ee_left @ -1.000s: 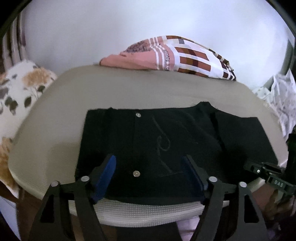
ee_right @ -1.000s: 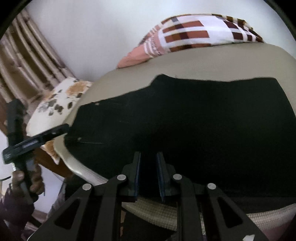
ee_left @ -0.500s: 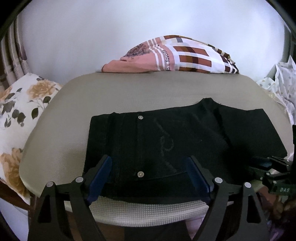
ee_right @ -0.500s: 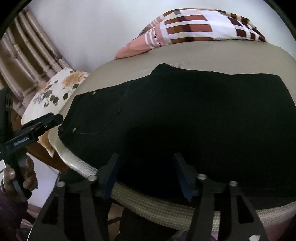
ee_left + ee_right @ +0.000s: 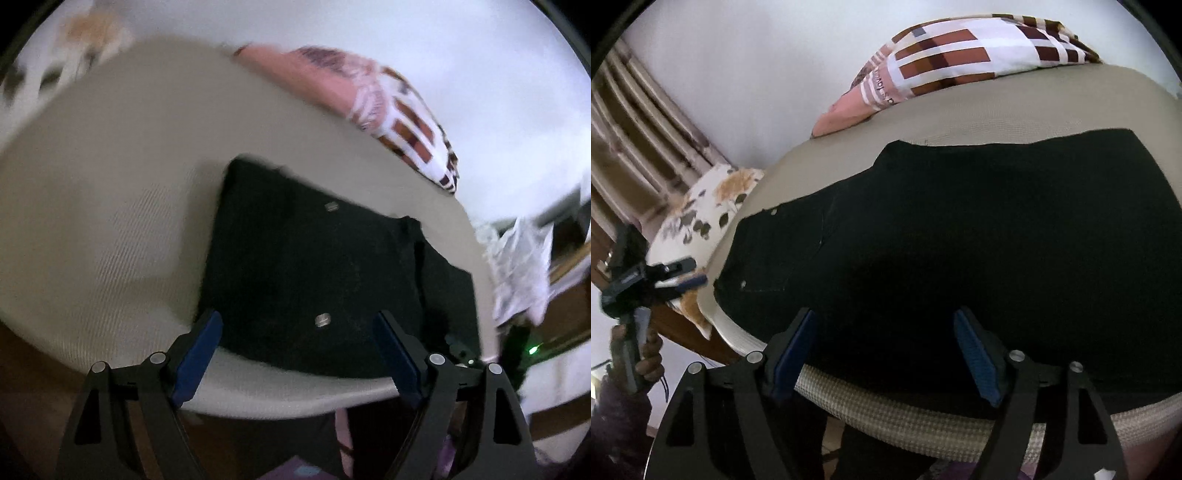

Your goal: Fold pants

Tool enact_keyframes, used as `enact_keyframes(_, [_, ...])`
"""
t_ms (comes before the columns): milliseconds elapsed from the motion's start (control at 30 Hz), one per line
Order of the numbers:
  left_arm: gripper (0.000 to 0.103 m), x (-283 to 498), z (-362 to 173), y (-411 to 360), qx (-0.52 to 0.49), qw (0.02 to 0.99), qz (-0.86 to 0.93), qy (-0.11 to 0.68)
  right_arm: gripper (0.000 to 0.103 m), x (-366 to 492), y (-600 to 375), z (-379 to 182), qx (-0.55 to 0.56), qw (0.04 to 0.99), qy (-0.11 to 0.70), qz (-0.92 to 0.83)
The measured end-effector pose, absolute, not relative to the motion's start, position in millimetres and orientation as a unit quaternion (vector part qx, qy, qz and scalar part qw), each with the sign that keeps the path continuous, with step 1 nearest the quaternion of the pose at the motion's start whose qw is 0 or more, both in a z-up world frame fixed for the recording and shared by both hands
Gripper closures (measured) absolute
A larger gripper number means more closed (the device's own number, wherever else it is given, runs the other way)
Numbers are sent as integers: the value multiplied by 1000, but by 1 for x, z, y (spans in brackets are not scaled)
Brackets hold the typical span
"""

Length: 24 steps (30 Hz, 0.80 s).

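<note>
Black pants [image 5: 314,266] lie folded and flat on a beige mattress [image 5: 110,206], two metal rivets showing. My left gripper [image 5: 297,321] hovers open over their near edge, nothing pinched; this view is motion-blurred. In the right wrist view the pants [image 5: 960,240] fill the middle, reaching the mattress edge [image 5: 886,410]. My right gripper [image 5: 884,315] is above that near edge with its jaws opening; cloth lies below them, not pressed by the blue pads [image 5: 975,354]. The left gripper [image 5: 679,280] shows at the far left, held by a hand [image 5: 646,354], just off the mattress corner.
A pink and brown checked pillow [image 5: 960,62] lies at the back of the mattress by the white wall. A floral cushion [image 5: 713,206] and a rattan frame [image 5: 639,147] stand to the left. Crumpled white material [image 5: 524,266] sits off the right side.
The right jaws went from nearly shut at the pants' near edge to wide apart. The left gripper swung sideways and rolled, so the pants now sit tilted and further right in its view.
</note>
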<state>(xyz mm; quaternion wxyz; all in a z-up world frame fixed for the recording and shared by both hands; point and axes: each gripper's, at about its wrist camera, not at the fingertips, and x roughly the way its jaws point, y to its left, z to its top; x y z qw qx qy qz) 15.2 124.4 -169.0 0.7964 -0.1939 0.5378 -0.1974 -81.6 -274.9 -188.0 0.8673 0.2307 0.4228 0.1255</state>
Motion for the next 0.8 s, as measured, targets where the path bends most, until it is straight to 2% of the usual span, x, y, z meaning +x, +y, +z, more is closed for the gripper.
enact_keyframes(333, [19, 40, -209, 147, -229, 742, -259, 574, 16, -77, -261, -187, 195, 872, 431, 124])
enact_keyframes(467, [19, 60, -221, 162, -278, 707, -297, 579, 12, -75, -257, -187, 184, 872, 436, 121])
enact_keyframes(633, [18, 62, -219, 146, -225, 680, -349, 604, 8, -75, -253, -186, 175, 873, 440, 116])
enact_keyframes(800, [12, 79, -228, 150, -249, 618, -415, 620, 2, -72, -249, -186, 172, 873, 444, 110])
